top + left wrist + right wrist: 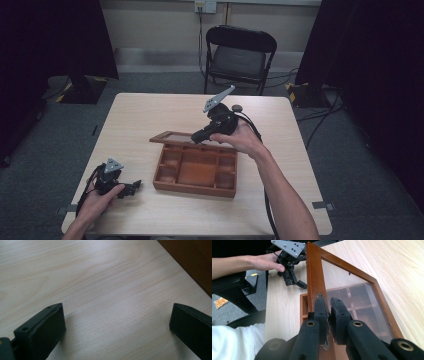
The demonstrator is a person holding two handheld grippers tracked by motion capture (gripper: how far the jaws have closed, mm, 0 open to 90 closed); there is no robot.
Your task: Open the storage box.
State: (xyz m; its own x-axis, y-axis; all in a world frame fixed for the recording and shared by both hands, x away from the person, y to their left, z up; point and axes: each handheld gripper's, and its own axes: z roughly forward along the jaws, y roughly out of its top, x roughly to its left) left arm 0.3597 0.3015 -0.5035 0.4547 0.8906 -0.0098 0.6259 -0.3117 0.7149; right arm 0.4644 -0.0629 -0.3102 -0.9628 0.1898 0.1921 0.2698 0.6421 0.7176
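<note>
A pale wooden desk (pixel 150 115) stands on grey carpet, with a black folding chair (pixel 239 52) behind it and dark curtains at both sides of the room. Near the desk's middle sits a brown wooden box (pixel 196 171) divided into compartments, its glass-paned lid (pixel 352 287) raised partway. The right hand (pixel 240 137) reaches in over the box's far edge, tilting the right claw (pixel 329 312) down; its jaws are pinched on the lid's front rail, seemingly at a small metal fitting there. The left hand (pixel 100 197) rests at the desk's near left corner, holding the left claw (pixel 115 322) low over bare wood, jaws spread wide, just beside the box.
</note>
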